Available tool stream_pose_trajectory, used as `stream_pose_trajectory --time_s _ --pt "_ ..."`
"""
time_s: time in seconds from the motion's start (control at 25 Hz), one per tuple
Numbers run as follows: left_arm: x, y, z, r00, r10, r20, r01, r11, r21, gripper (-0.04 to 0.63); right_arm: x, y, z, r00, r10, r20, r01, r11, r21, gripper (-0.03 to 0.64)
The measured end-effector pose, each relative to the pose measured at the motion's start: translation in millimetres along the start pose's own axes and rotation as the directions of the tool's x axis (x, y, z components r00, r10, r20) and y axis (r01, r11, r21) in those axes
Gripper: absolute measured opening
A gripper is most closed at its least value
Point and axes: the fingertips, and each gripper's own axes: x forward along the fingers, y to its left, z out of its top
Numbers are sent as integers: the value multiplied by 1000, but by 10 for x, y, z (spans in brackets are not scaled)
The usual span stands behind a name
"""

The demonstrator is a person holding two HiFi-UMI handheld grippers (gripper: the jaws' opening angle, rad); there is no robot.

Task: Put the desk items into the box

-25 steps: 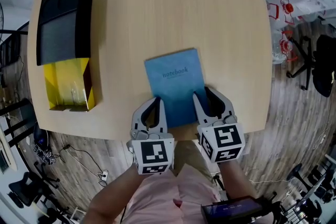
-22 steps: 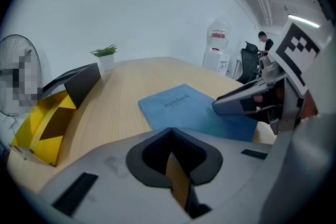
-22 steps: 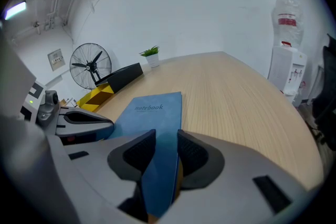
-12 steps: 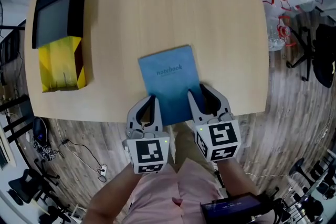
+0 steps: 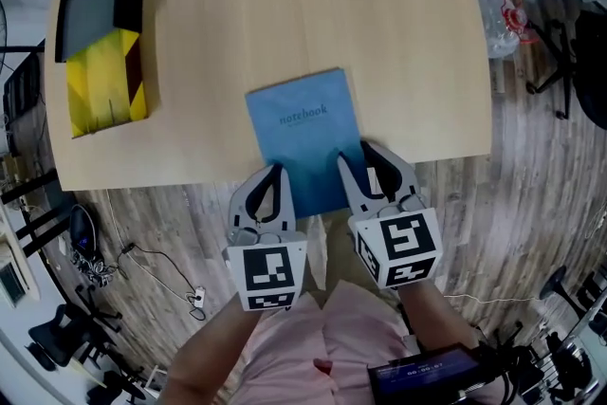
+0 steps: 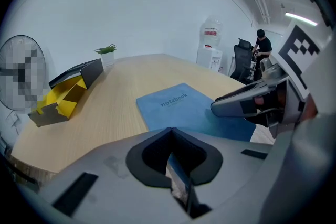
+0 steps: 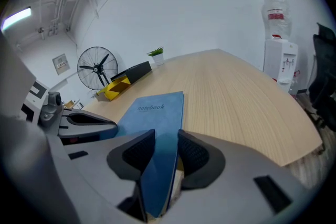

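Now our right gripper [image 5: 359,159] pinches the notebook [image 5: 302,130] at its 5 o'clock corner. Our left gripper [image 5: 273,174], jaws pressed together and empty, sits just beside its 7 o'clock corner.

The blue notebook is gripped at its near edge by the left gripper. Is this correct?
No, the right gripper grips the blue notebook at its near edge; the right gripper view shows its fingers closed on it. The left gripper is shut, empty.
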Motion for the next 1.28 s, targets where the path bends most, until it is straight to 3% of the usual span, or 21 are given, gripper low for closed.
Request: stream_pose_trajectory --time_s 0.28,0.56,0.72,0.92,1.28 --pt "-8 -17 -52 999 -36 8 36 999 17 11 -200 -44 -267 1000 -9 9 8 998 57 189" --pt "-134 -129 59 996 -67 52 63 996 70 11 -346 -35 -472 997 80 22 -82 984 158 207" --pt "-155 -194 92 993 -97 71 95 995 40 11 -329 -39 -529 984 161 74 -176 944 279 213" --pt "-134 -271 127 992 -104 73 102 994 33 11 -304 -80 -553 957 258 135 -290 892 346 241" --pt "-74 -361 97 992 -114 53 113 993 20 11 -258 61 -621 892 422 163 -451 807 380 241"
